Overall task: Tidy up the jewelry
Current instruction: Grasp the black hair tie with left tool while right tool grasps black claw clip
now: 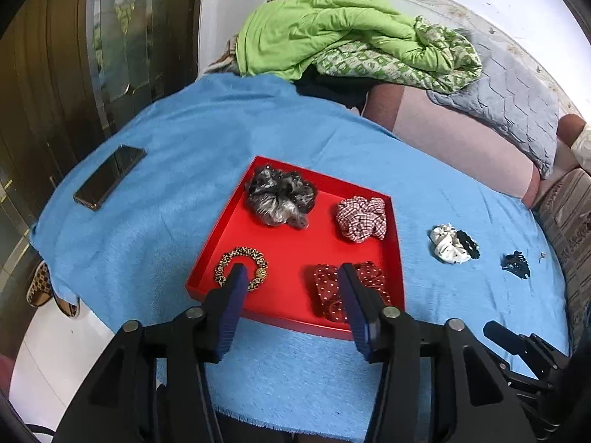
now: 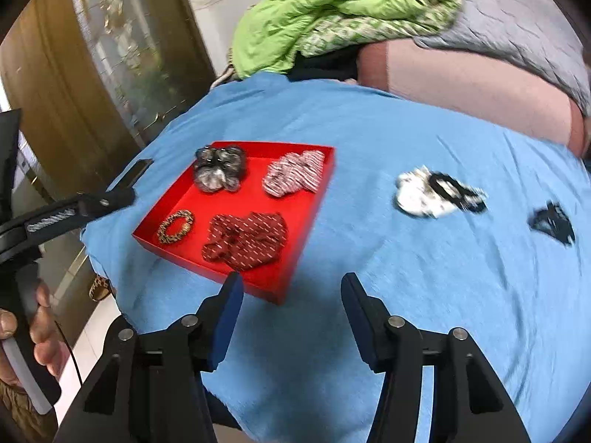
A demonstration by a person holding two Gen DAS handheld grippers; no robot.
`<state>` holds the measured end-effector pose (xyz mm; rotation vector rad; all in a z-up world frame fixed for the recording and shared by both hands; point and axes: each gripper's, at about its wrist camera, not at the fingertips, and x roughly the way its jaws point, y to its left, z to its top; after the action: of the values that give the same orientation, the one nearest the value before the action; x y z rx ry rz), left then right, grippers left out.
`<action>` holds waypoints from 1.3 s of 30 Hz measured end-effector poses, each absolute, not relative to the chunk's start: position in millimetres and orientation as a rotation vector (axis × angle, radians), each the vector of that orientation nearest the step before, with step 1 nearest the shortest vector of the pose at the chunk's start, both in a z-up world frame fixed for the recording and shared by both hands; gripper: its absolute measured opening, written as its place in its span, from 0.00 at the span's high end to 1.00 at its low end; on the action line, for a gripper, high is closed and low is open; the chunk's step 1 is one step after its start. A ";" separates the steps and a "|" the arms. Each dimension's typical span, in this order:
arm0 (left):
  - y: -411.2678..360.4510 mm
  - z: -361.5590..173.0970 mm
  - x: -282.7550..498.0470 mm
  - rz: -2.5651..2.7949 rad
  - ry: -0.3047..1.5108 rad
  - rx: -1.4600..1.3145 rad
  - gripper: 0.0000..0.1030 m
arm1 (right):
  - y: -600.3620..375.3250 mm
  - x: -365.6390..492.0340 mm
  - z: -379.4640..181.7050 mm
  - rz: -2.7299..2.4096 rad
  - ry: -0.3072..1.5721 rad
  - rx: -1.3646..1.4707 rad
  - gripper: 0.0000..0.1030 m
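**Four pieces trayed, three left out**

Both the left gripper and right gripper are held open and empty. Four scrunchies lie in the red tray. Next, the white scrunchie, seemingly overlapped by a black band, must be grasped on the worktop.

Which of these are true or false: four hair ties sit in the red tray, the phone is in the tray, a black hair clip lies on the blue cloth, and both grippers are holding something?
Four hair ties sit in the red tray: true.
The phone is in the tray: false, it lies on the blue cloth.
A black hair clip lies on the cloth: true.
Both grippers hold something: false, the left gripper and right gripper are open and empty.
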<state>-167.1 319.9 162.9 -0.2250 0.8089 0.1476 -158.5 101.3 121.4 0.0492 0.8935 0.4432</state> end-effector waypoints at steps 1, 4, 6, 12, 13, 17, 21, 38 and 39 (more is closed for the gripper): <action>317.2 164.2 -167.4 0.146 0.810 -0.222 0.51 | 96.6 -160.4 120.2 0.435 0.895 0.051 0.42; 304.4 168.7 -168.9 0.131 0.811 -0.206 0.51 | 80.5 -166.0 118.9 0.412 0.889 0.075 0.42; 291.3 171.4 -169.7 0.117 0.810 -0.178 0.51 | 71.2 -168.9 119.8 0.400 0.881 0.088 0.42; 256.1 171.4 -162.6 0.068 0.827 -0.112 0.50 | 36.7 -173.9 119.3 0.329 0.845 0.073 0.42; 250.3 170.3 -159.9 0.057 0.832 -0.104 0.50 | 29.5 -173.3 118.1 0.314 0.844 0.075 0.42; 236.0 165.7 -147.9 0.005 0.856 -0.123 0.50 | -10.9 -166.2 110.5 0.229 0.856 0.129 0.42; 216.2 155.6 -125.6 -0.072 0.901 -0.154 0.50 | -51.7 -159.2 102.0 0.145 0.872 0.191 0.42; 94.5 111.4 7.8 -0.278 0.982 -0.051 0.53 | -150.5 -84.3 74.0 0.016 0.884 0.320 0.42; 91.2 107.5 15.8 -0.282 0.992 -0.053 0.53 | -153.3 -80.0 74.3 0.012 0.881 0.316 0.42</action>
<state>15.8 91.2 107.5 -0.0535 0.9918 -0.2820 -80.0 -153.3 74.3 0.3164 0.8806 0.0115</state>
